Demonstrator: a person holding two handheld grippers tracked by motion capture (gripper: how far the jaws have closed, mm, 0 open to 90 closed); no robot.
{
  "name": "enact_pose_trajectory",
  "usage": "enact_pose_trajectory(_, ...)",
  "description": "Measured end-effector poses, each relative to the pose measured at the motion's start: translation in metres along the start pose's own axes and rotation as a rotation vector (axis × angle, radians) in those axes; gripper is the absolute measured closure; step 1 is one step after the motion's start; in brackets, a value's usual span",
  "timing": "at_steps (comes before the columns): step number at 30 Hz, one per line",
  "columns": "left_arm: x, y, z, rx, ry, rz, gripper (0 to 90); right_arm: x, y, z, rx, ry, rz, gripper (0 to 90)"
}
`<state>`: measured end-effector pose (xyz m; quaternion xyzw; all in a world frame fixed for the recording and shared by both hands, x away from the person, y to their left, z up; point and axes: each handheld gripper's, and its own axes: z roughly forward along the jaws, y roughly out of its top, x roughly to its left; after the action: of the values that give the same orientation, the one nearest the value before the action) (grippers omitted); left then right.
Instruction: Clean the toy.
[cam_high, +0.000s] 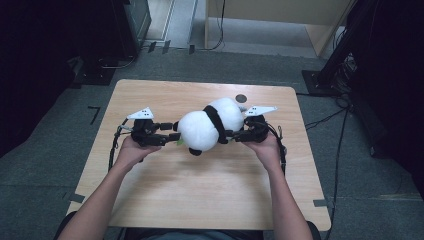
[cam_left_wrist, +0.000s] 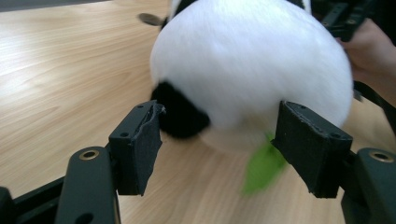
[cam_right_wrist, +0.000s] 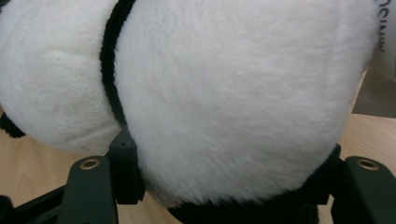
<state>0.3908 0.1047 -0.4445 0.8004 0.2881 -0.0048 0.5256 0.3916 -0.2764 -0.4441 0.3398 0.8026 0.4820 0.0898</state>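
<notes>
A white and black panda plush (cam_high: 207, 127) hangs just above the wooden table (cam_high: 200, 195), carried between my two grippers. My left gripper (cam_high: 175, 133) has its jaws on the plush's round end (cam_left_wrist: 247, 70), one pad against a black patch and the other against white fur. A green piece (cam_left_wrist: 261, 168) dangles under that end. My right gripper (cam_high: 231, 135) grips the other end, and its jaws sink into the fur of the plush (cam_right_wrist: 224, 93) on both sides. A black band runs around the plush's middle.
A small dark round mark (cam_high: 241, 98) lies on the table behind the plush. The person's right hand (cam_left_wrist: 369, 51) is visible past the plush. Dark equipment (cam_high: 125, 25), cables and a wooden cabinet (cam_high: 280, 15) stand on the grey floor beyond the table.
</notes>
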Motion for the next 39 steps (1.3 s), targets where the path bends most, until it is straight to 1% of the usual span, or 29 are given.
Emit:
enact_pose_trajectory(2, -0.004, -0.001, 0.002, 0.002, -0.042, 0.03, 28.4, 0.004, 0.0, 0.0, 0.001, 0.04, -0.031, 33.9)
enact_pose_trajectory(3, -0.005, -0.002, 0.004, 0.002, -0.074, 0.043, 26.9, 0.005, 0.0, 0.0, 0.006, 0.056, -0.041, 33.8)
enact_pose_trajectory(4, -0.005, -0.002, 0.005, -0.005, -0.098, 0.05, 22.8, 0.006, 0.0, 0.0, 0.007, 0.08, -0.046, 33.7)
enact_pose_trajectory(5, -0.004, -0.004, 0.007, -0.008, -0.137, 0.058, 16.6, 0.006, 0.0, 0.0, 0.006, 0.097, -0.051, 33.6)
enact_pose_trajectory(6, -0.005, -0.004, 0.009, -0.004, -0.157, 0.057, 8.7, 0.008, 0.0, 0.0, 0.001, 0.125, -0.064, 33.5)
enact_pose_trajectory(7, -0.006, -0.005, 0.012, 0.006, -0.177, 0.06, 2.5, 0.009, 0.0, 0.001, 0.001, 0.139, -0.073, 33.5)
enact_pose_trajectory(8, -0.008, -0.006, 0.015, 0.02, -0.205, 0.07, 0.0, 0.012, 0.001, 0.002, 0.003, 0.148, -0.091, 33.1)
enact_pose_trajectory(9, -0.011, -0.007, 0.018, 0.035, -0.228, 0.093, 0.0, 0.015, 0.002, 0.003, 0.006, 0.145, -0.107, 33.0)
enact_pose_trajectory(11, -0.018, -0.009, 0.023, 0.057, -0.244, 0.13, 0.0, 0.02, 0.004, 0.006, 0.021, 0.133, -0.132, 32.9)
enact_pose_trajectory(12, -0.021, -0.01, 0.026, 0.066, -0.247, 0.142, 0.0, 0.021, 0.004, 0.007, 0.023, 0.133, -0.141, 32.9)
enact_pose_trajectory(13, -0.023, -0.01, 0.028, 0.066, -0.243, 0.161, 0.0, 0.022, 0.004, 0.008, 0.028, 0.132, -0.147, 32.9)
enact_pose_trajectory(14, -0.025, -0.011, 0.029, 0.055, -0.238, 0.175, 0.0, 0.022, 0.003, 0.009, 0.028, 0.13, -0.146, 33.0)
enact_pose_trajectory(17, -0.027, -0.01, 0.03, 0.036, -0.249, 0.16, 0.0, 0.023, 0.003, 0.008, 0.015, 0.129, -0.143, 33.0)
enact_pose_trajectory(19, -0.029, -0.009, 0.031, 0.032, -0.246, 0.158, 0.0, 0.023, 0.004, 0.009, 0.007, 0.13, -0.136, 33.0)
enact_pose_trajectory(21, -0.032, -0.009, 0.032, 0.03, -0.239, 0.171, 0.0, 0.025, 0.005, 0.01, 0.005, 0.127, -0.133, 32.5)
enact_pose_trajectory(22, -0.033, -0.01, 0.032, 0.032, -0.238, 0.17, 0.0, 0.026, 0.005, 0.011, 0.004, 0.122, -0.133, 32.1)
enact_pose_trajectory(24, -0.035, -0.011, 0.035, 0.05, -0.218, 0.167, 0.0, 0.027, 0.006, 0.012, 0.009, 0.109, -0.134, 31.3)
enact_pose_trajectory(26, -0.037, -0.012, 0.037, 0.075, -0.207, 0.169, 2.2, 0.029, 0.006, 0.014, 0.022, 0.088, -0.147, 30.8)
enact_pose_trajectory(28, -0.039, -0.013, 0.037, 0.089, -0.187, 0.19, 8.1, 0.029, 0.005, 0.015, 0.035, 0.07, -0.161, 30.1)
enact_pose_trajectory(29, -0.039, -0.013, 0.036, 0.085, -0.176, 0.203, 12.1, 0.029, 0.005, 0.016, 0.037, 0.064, -0.165, 29.9)
enact_pose_trajectory(30, -0.039, -0.013, 0.035, 0.078, -0.168, 0.206, 15.9, 0.029, 0.005, 0.015, 0.037, 0.06, -0.169, 29.1)
enact_pose_trajectory(32, -0.039, -0.012, 0.033, 0.074, -0.152, 0.199, 22.3, 0.027, 0.005, 0.015, 0.031, 0.055, -0.171, 27.8)
enact_pose_trajectory(35, -0.039, -0.009, 0.03, 0.066, -0.143, 0.174, 33.5, 0.022, 0.003, 0.012, 0.02, 0.044, -0.169, 22.9)
enact_pose_trajectory(36, -0.039, -0.009, 0.029, 0.061, -0.144, 0.171, 35.3, 0.02, 0.002, 0.011, 0.018, 0.048, -0.17, 21.7)
enact_pose_trajectory(38, -0.041, -0.008, 0.028, 0.052, -0.123, 0.191, 35.8, 0.016, 0.001, 0.01, 0.019, 0.057, -0.162, 19.5)
enact_pose_trajectory(39, -0.042, -0.007, 0.027, 0.043, -0.117, 0.208, 35.8, 0.015, 0.0, 0.01, 0.02, 0.053, -0.16, 18.5)
